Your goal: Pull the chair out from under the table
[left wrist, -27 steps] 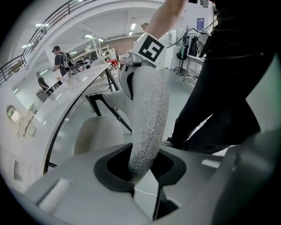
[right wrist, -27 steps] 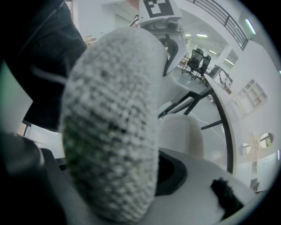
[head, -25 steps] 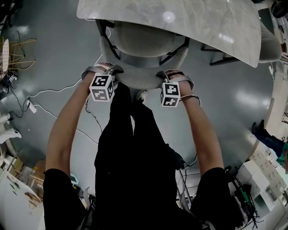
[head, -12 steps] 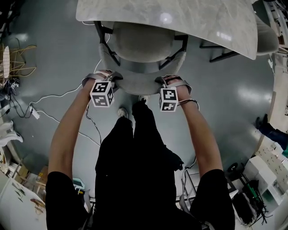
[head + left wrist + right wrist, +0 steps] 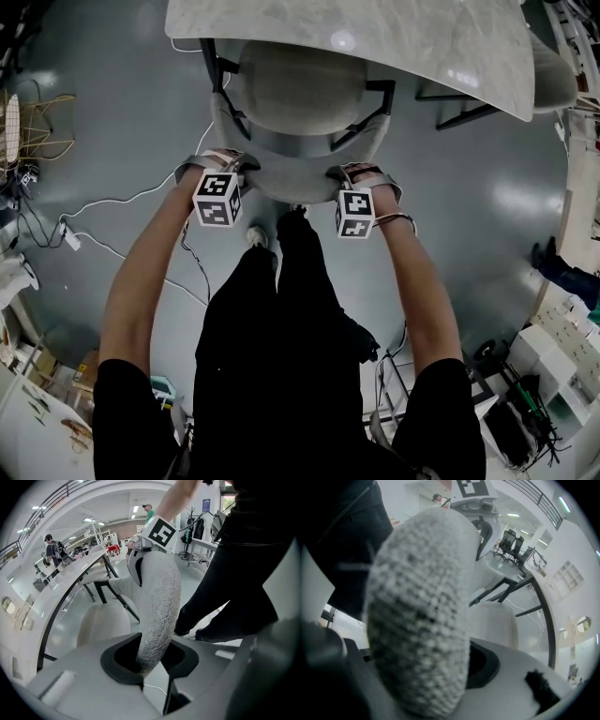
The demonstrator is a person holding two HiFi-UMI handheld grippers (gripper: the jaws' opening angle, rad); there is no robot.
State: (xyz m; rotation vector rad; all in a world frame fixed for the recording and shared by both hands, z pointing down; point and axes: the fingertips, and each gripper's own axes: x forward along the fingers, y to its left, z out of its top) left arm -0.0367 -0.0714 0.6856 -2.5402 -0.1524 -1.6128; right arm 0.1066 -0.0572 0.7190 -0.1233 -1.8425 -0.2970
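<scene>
A grey fabric chair [image 5: 291, 89] stands half under the marble table [image 5: 375, 33], its seat partly covered by the table's edge. Its curved backrest [image 5: 286, 178] faces me. My left gripper [image 5: 225, 162] is shut on the backrest's left end and my right gripper [image 5: 356, 172] on its right end. In the left gripper view the woven backrest rim [image 5: 159, 606] runs between the jaws of the left gripper [image 5: 150, 660]. In the right gripper view the same backrest [image 5: 422, 611] fills the gap of the right gripper [image 5: 440, 677].
My legs [image 5: 281, 309] stand right behind the chair. White cables [image 5: 122, 202] and a power strip [image 5: 70, 236] lie on the grey floor at left, near a wire chair [image 5: 28, 122]. Another chair [image 5: 553, 84] sits at the table's right end. Shelves and clutter [image 5: 553, 366] fill the lower right.
Both grippers have drawn the backrest a little toward me, and more of the seat shows from under the table. My feet have stepped back.
</scene>
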